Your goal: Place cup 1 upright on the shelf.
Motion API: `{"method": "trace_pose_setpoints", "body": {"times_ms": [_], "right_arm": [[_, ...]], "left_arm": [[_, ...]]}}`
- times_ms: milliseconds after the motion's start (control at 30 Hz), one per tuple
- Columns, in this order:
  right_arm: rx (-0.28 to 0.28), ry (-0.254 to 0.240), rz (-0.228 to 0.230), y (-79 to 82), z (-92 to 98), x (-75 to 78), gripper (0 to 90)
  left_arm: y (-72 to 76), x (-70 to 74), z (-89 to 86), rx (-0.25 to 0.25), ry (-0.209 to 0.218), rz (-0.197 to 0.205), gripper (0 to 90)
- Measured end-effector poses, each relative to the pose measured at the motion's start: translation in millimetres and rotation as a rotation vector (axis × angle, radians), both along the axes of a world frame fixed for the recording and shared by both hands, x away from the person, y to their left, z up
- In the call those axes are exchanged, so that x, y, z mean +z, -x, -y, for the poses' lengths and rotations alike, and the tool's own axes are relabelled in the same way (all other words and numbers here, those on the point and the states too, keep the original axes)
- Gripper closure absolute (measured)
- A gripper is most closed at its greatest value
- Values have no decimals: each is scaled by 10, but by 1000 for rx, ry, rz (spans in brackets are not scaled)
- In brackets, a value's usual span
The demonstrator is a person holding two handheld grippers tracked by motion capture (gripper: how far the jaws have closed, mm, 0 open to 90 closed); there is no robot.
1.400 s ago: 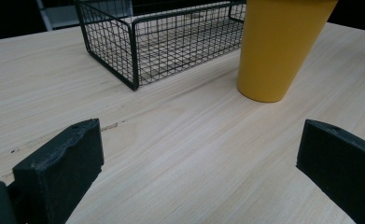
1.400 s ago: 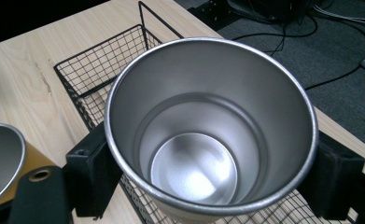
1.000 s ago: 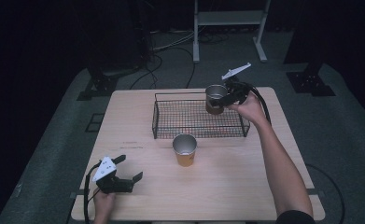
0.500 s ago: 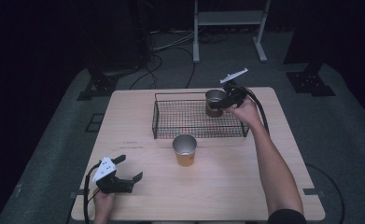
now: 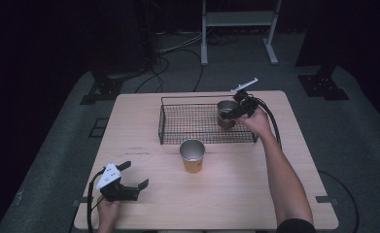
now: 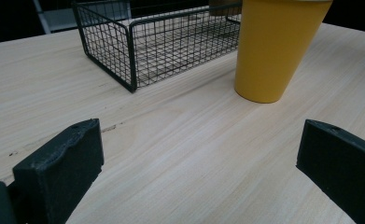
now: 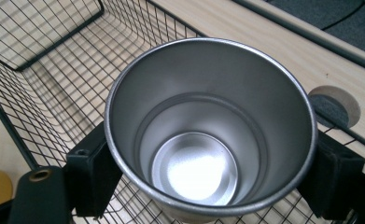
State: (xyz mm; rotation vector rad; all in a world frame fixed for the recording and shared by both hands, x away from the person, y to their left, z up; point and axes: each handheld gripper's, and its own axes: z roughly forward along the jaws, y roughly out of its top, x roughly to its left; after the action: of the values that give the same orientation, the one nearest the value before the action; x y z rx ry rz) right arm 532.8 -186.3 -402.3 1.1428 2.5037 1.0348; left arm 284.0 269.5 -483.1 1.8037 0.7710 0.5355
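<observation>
Two cups here: a smooth tapered steel cup [image 7: 208, 135] clamped in the right tongs [image 5: 233, 110] over the right end of the one black wire mesh basket [image 5: 197, 125], and a yellow cup [image 5: 192, 156] standing on the pale wood-grain worktop [image 5: 236, 194]. Left tongs [image 5: 131, 182] gape wide, holding nothing.

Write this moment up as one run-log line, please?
right gripper: shut on metal cup, over wire basket | left gripper: open, resting on table | yellow cup: upright before basket
</observation>
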Motion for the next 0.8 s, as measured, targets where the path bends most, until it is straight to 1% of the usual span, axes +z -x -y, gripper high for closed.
{"method": "trace_pose_setpoints", "body": {"times_ms": [167,233,300,400,467,500,633,700,800], "right_arm": [[-3,11,-5,-8,-40,-39,178],[4,31,-13,-16,-68,-67,178],[3,40,-19,-21,-84,-89,178],[-7,43,-27,-37,-86,-122,178],[-7,32,-44,-47,-85,-135,178],[-10,34,-48,-48,-89,-138,178],[-10,51,-52,-50,-104,-157,178],[-17,71,-44,-45,-114,-168,178],[-18,78,-31,-35,-121,-180,178]], "left_arm": [[1,0,0,-1,0,0,0],[0,1,-1,0,0,-1,0],[1,1,-2,-1,0,-1,0],[2,1,0,-2,0,0,0],[1,1,-2,-1,0,-1,0],[0,2,-3,-1,0,-1,0],[1,1,-1,-1,2,0,0],[2,1,-1,-2,2,0,0],[0,2,-2,-3,3,-1,0]]}}
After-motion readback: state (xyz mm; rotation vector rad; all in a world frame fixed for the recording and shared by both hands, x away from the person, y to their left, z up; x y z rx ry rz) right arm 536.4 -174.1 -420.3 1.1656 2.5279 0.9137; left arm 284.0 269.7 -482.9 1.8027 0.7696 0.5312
